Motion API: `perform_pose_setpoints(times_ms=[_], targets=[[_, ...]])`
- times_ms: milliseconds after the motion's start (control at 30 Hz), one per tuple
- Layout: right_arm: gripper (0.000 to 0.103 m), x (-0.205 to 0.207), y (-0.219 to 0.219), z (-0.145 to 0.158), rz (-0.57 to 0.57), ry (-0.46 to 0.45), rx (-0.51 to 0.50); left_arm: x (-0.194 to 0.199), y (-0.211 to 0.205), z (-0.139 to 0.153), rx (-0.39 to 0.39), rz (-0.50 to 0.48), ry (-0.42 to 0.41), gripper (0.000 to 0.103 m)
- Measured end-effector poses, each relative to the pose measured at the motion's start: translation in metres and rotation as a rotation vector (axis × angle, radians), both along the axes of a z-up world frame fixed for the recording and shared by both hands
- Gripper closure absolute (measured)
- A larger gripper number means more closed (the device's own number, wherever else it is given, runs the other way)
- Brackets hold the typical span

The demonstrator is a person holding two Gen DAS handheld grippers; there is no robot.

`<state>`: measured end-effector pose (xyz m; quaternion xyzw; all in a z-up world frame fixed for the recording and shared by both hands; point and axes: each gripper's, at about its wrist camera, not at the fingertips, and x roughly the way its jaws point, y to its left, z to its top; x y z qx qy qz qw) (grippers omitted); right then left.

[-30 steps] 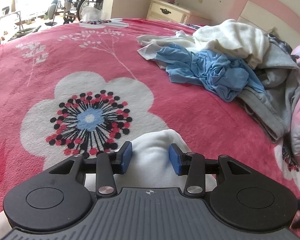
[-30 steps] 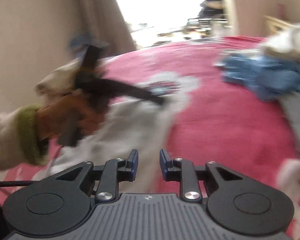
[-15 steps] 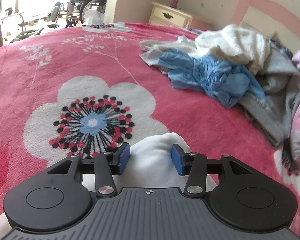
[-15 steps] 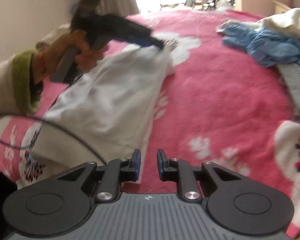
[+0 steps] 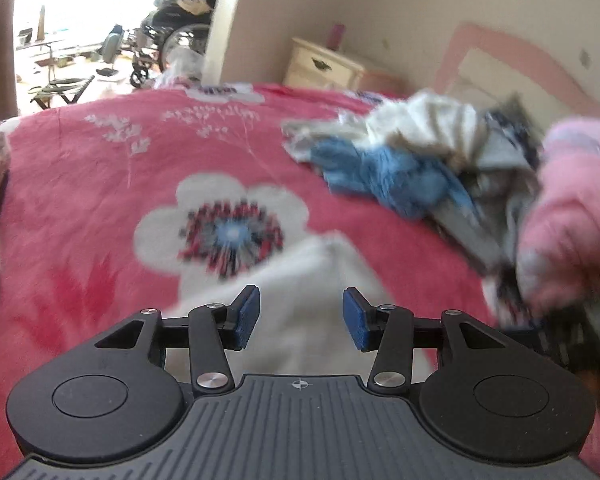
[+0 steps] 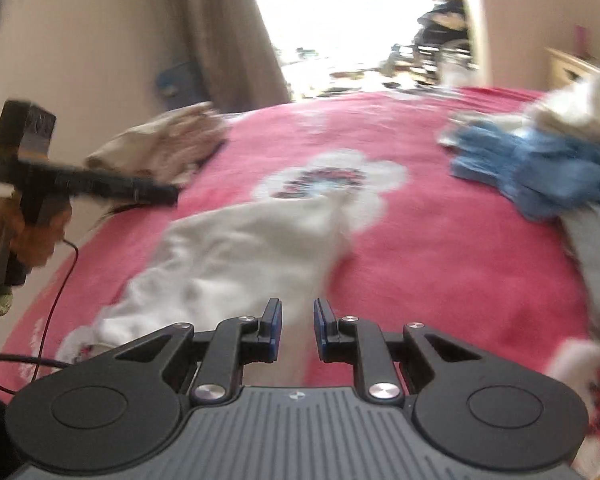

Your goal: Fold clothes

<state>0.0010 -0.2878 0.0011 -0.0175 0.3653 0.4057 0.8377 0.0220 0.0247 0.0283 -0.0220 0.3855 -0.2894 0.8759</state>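
Clothes pile (image 5: 412, 168) on flowered red bedspread (image 5: 100, 184).

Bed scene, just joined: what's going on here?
A person is folding laundry on a pink floral blanket, a handheld gripper in each hand. A white garment lies spread on the blanket. The left gripper is open above it, gripping nothing. The right gripper has its jaws only slightly apart over the garment's near edge; whether it pinches cloth is unclear. An unfolded pile, with a blue garment on top, waits to the right. Both views are motion-blurred.
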Motion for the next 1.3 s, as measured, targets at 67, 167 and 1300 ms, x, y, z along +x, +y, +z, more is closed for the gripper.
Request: perform_pose_setpoints(times_ms=[67, 167, 1300], targets=[[0.083, -0.002, 0.018, -0.002, 0.074, -0.008, -0.005, -0.021, 0.01, -0.005, 0.015, -0.031, 0.032, 0.057], [0.083, -0.008, 0.045, -0.008, 0.193, -0.014, -0.027, -0.056, 0.019, -0.021, 0.014, -0.079, 0.116, 0.058], [0.083, -0.003, 0.196, -0.012, 0.734, -0.045, -0.046, -0.129, 0.044, -0.082, -0.17, 0.001, 0.331, 0.058]])
